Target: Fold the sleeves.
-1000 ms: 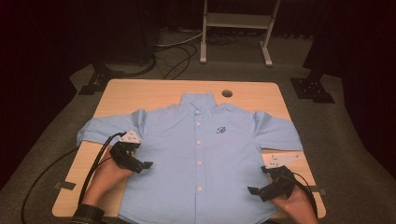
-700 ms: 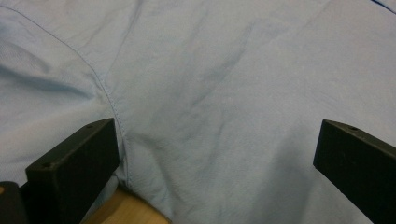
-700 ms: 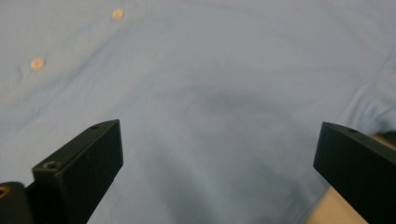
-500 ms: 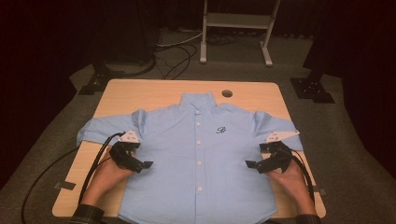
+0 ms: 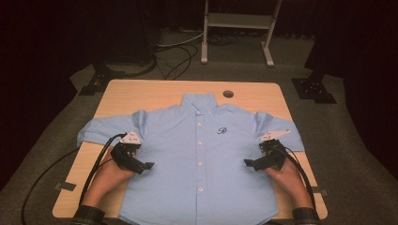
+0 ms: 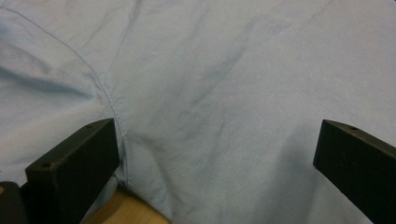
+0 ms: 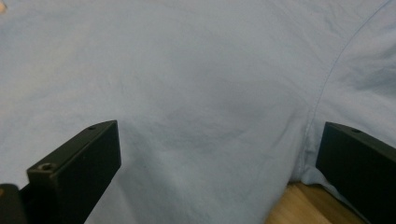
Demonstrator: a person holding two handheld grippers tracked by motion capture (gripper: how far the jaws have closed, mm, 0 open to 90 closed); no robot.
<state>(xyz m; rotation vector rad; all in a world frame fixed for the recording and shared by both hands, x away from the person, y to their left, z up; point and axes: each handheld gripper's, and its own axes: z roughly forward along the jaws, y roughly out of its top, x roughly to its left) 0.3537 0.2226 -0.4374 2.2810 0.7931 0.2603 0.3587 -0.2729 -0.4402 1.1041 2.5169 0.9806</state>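
Table (image 5: 155, 93): light wood top with a small round hole (image 5: 228, 93) near its far edge, on grey floor.
Shirt (image 5: 206, 154): light blue, short-sleeved, buttoned, spread flat face up on the table, collar toward the far edge, hem at the near edge; small dark emblem (image 5: 222, 131) on the chest.
Left sleeve (image 5: 105, 129): spread out toward the table's left edge.
Right sleeve (image 5: 277, 129): spread out toward the right edge.
Left gripper (image 5: 145, 166): at the shirt's left side below the sleeve, jaws spread wide and pointing inward; in the left gripper view (image 6: 210, 154) the side seam runs by one jaw, with bare wood under the fabric's edge.
Right gripper (image 5: 248, 164): mirrored at the shirt's right side, jaws likewise wide apart, holding nothing; in the right gripper view (image 7: 215, 154) cloth lies between them.
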